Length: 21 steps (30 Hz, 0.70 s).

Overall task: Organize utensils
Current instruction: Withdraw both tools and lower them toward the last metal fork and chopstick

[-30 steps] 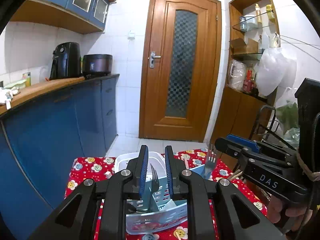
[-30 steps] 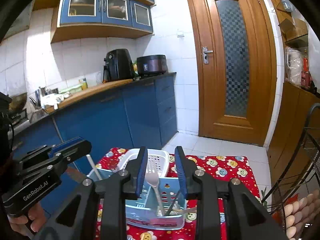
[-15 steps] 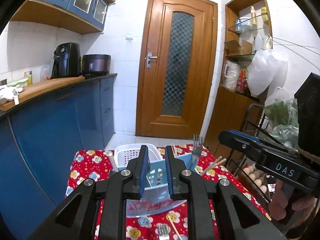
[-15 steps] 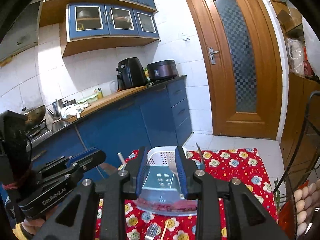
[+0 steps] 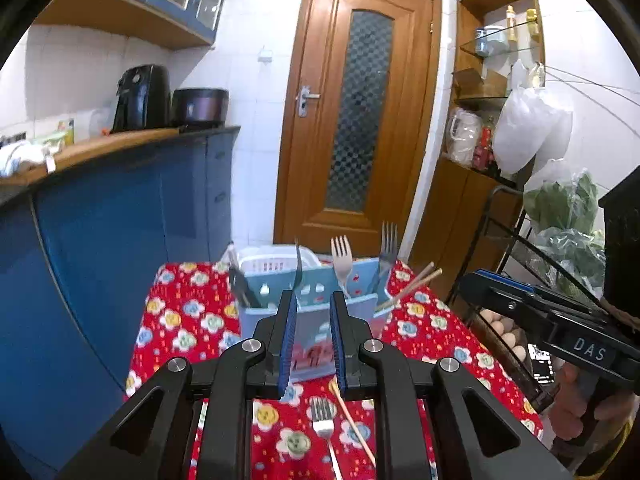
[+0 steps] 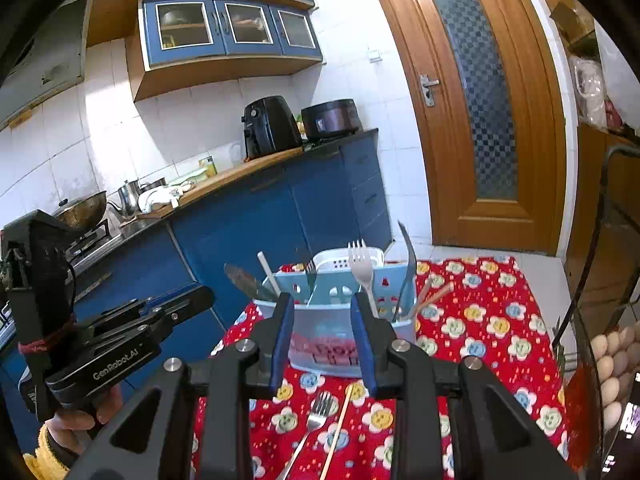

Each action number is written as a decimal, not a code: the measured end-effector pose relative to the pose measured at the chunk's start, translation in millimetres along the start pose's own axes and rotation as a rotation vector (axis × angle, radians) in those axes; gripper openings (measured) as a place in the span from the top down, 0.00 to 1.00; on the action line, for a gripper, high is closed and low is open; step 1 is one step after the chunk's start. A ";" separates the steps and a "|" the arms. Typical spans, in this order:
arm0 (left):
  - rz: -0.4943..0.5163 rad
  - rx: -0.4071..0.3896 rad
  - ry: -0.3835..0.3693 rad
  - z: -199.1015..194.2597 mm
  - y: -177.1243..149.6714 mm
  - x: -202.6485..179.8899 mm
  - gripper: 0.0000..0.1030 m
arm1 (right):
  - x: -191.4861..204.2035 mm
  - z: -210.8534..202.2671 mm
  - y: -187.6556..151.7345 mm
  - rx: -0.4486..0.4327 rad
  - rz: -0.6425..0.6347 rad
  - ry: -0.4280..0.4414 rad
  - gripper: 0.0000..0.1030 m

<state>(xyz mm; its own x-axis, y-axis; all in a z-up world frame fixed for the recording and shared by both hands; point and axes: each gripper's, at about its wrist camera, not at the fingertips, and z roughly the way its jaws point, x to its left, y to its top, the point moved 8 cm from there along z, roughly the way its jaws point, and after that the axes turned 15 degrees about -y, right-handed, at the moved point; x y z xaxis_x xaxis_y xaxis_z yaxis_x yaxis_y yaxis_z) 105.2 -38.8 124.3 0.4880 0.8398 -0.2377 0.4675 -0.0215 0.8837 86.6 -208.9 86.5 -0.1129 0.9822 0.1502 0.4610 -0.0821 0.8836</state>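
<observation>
A light blue utensil caddy [image 5: 312,316] [image 6: 332,324] stands on the red flowered tablecloth [image 5: 180,320]. Forks [image 5: 342,256], a knife [image 5: 298,264] and chopsticks [image 5: 412,284] stand in it. A white fork [image 6: 362,268] shows in the right wrist view. In front of the caddy, a metal fork [image 5: 322,420] [image 6: 318,408] and a single chopstick [image 5: 354,420] [image 6: 340,420] lie on the cloth. My left gripper [image 5: 313,296] hovers short of the caddy, its pads slightly apart and empty. Beside it, my right gripper [image 6: 322,300] is open and holds nothing.
A white slotted basket [image 5: 272,260] sits behind the caddy. Blue cabinets [image 5: 120,240] run along the left of the table. A wire rack with eggs [image 5: 504,332] stands close on the right. A wooden door [image 5: 352,120] is beyond. Hands hold both grippers.
Both grippers have drawn back from the caddy, which now looks smaller and farther off. The fork and chopstick lying on the cloth have come into view below the fingers.
</observation>
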 end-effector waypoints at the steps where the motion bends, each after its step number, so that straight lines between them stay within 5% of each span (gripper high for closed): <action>1: -0.009 0.008 0.002 0.1 -4.4 1.2 0.84 | 0.1 -0.7 -3.3 0.006 0.001 0.002 0.69; 21: -0.116 0.245 0.018 36.9 -97.5 21.6 0.83 | -28.1 15.3 -86.0 0.212 0.092 -0.019 0.69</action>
<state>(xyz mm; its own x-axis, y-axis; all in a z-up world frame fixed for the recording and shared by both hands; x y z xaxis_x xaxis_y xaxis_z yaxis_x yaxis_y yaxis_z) 97.3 -38.6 18.1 0.4089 0.8537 -0.3225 0.6850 -0.0536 0.7265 63.6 -226.8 -0.5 -0.0461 0.9755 0.2151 0.6436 -0.1357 0.7532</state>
